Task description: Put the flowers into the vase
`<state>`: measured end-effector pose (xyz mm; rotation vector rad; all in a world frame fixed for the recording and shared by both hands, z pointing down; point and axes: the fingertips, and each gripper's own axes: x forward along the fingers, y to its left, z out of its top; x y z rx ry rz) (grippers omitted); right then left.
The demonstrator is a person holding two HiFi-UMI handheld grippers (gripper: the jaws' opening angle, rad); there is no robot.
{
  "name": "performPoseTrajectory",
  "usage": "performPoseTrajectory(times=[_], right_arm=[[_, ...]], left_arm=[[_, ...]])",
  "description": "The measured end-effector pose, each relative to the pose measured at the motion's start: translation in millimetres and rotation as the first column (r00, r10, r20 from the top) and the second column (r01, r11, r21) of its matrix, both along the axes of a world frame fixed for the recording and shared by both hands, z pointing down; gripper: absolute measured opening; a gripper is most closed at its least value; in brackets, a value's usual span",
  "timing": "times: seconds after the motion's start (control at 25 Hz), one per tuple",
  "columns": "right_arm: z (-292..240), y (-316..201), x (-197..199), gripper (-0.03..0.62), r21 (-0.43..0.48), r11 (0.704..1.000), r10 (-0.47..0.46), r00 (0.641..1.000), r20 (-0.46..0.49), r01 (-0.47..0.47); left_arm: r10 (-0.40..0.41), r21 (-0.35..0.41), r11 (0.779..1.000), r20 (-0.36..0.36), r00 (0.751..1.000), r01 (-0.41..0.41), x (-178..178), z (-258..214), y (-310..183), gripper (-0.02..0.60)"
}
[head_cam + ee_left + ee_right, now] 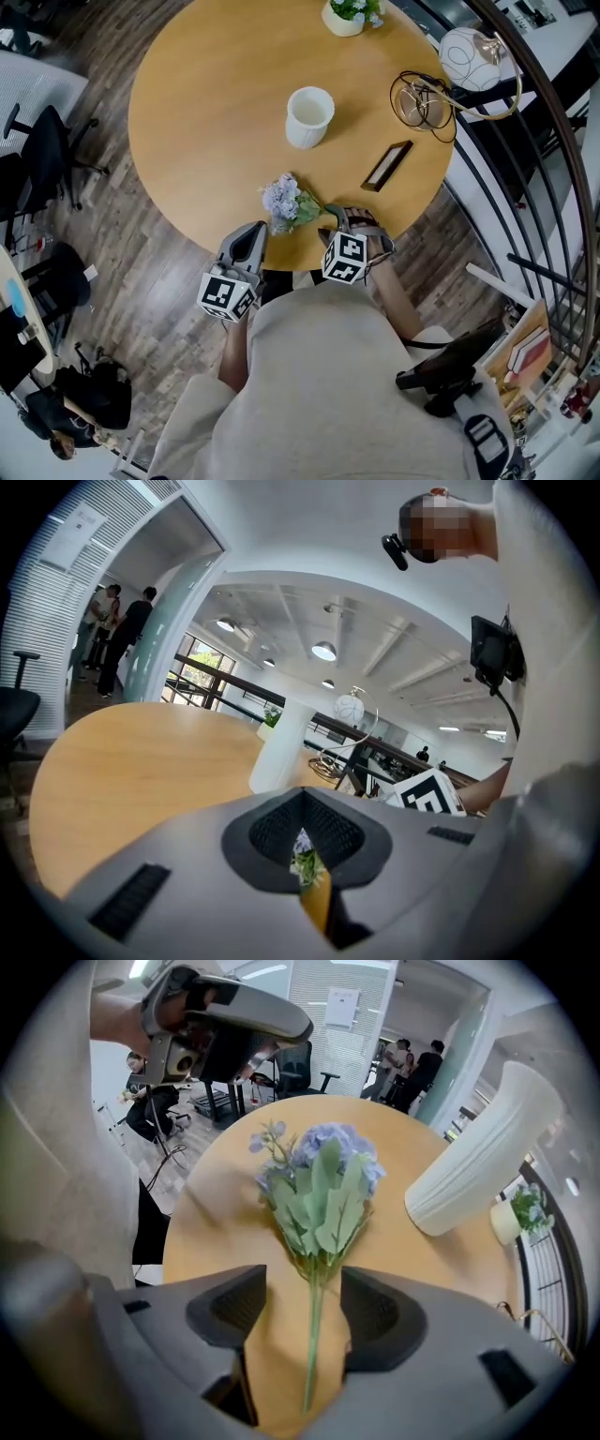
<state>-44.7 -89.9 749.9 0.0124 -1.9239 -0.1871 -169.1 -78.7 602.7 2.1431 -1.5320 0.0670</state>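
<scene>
The left hand-held gripper [302, 797] fills the lower frame, jaws together; flowers [305, 857] show through their small gap. A white vase [281, 747] stands at centre on the worktop [131, 761].

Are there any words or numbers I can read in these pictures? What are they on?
No text here can be read.
Sheet of paper on the wall: print too small to read.
Marker cube: only black and white squares, no letters or numbers.
Dark plaque: too small to tell if anything is written on it.

Round table [202, 127] — potted plant [345, 19]
</scene>
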Motion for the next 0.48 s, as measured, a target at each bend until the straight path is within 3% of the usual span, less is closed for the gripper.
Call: performPoseTrajectory(times=[0.48], right_arm=[[17.3, -21.5, -17.9, 0.218, 0.002, 0.999, -0.049, 0.997, -0.058, 0.049]], left_arm=[[-0.014, -0.007, 1.0, -0.011, 1.0, 0.013, -3.1, 2.5, 4.2, 0.006]])
